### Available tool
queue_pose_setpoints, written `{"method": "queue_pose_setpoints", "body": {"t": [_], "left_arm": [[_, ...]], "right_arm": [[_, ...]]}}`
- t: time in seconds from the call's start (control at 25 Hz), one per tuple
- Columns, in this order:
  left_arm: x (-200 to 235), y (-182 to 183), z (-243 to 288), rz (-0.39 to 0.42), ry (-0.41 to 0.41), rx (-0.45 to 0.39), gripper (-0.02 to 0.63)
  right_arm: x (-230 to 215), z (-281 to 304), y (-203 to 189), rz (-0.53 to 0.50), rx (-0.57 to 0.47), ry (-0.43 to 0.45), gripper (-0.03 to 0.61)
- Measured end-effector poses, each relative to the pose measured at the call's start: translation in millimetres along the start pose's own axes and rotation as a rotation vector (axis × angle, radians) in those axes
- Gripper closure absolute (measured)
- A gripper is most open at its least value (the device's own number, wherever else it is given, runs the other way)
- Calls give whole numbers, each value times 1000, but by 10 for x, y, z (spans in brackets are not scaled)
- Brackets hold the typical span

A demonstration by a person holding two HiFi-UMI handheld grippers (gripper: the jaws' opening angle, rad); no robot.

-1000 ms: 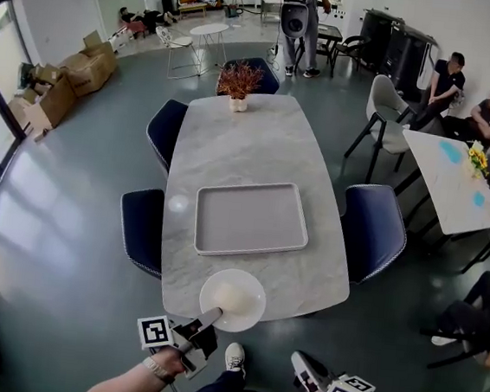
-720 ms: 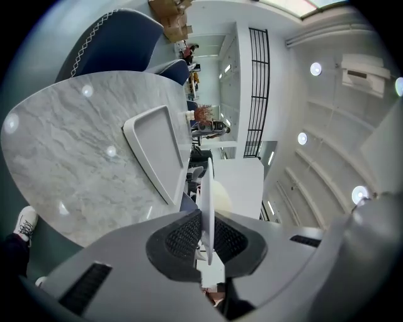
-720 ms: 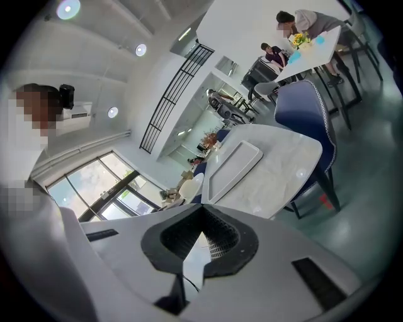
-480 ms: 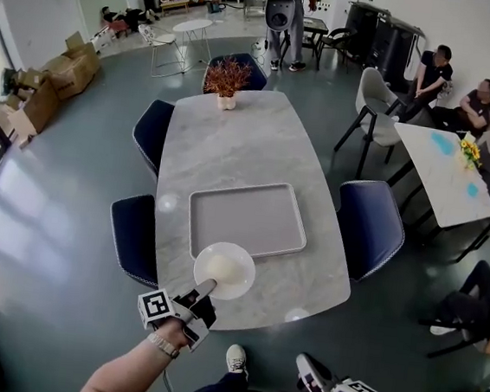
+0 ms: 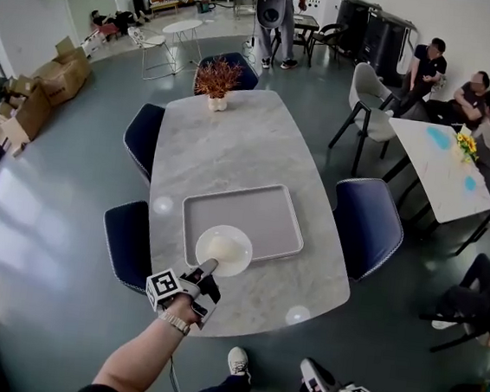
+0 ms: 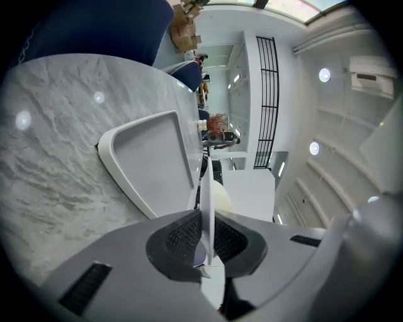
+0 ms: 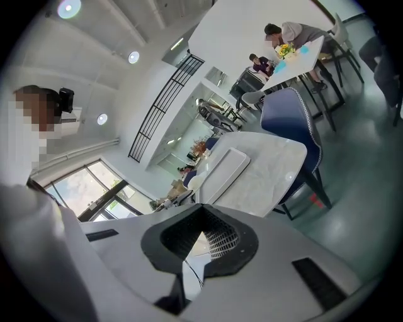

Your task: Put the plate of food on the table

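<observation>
A white plate with a pale mound of food lies over the near left edge of the grey tray on the marble table. My left gripper is shut on the plate's near rim. In the left gripper view the plate shows edge-on between the pads of my left gripper, with the food behind and the tray beyond. Whether the plate rests on the tray or hovers, I cannot tell. My right gripper hangs low, off the table's near end. In its own view, my right gripper is shut and holds nothing.
Dark blue chairs stand along both long sides of the table. A potted dried plant sits at the far end. People sit at a second white table at the right. Cardboard boxes are piled at the left.
My left gripper has carried the plate away from the table's near edge, up to the tray's near left edge. The right gripper has stayed low by the feet.
</observation>
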State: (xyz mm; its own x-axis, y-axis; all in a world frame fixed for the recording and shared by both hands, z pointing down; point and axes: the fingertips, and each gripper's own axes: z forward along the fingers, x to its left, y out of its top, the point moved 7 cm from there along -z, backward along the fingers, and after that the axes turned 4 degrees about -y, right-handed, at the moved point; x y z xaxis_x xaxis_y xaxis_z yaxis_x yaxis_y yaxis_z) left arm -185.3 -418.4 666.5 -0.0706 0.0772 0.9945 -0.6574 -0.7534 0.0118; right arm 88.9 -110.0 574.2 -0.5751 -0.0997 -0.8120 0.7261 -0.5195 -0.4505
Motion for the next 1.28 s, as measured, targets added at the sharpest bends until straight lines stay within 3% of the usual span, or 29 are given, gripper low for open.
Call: {"method": "queue_pose_setpoints", "body": {"t": [0.56, 0.76, 1.28], "left_arm": [[398, 358, 575, -60, 106, -104, 588], [487, 419, 748, -85, 149, -124, 588], [573, 545, 954, -110, 227, -163, 588]], "right_arm": [[-61, -95, 17, 65, -22, -81, 569], [-106, -107, 48, 14, -32, -146, 569], [-160, -209, 18, 31, -47, -169, 569]]}}
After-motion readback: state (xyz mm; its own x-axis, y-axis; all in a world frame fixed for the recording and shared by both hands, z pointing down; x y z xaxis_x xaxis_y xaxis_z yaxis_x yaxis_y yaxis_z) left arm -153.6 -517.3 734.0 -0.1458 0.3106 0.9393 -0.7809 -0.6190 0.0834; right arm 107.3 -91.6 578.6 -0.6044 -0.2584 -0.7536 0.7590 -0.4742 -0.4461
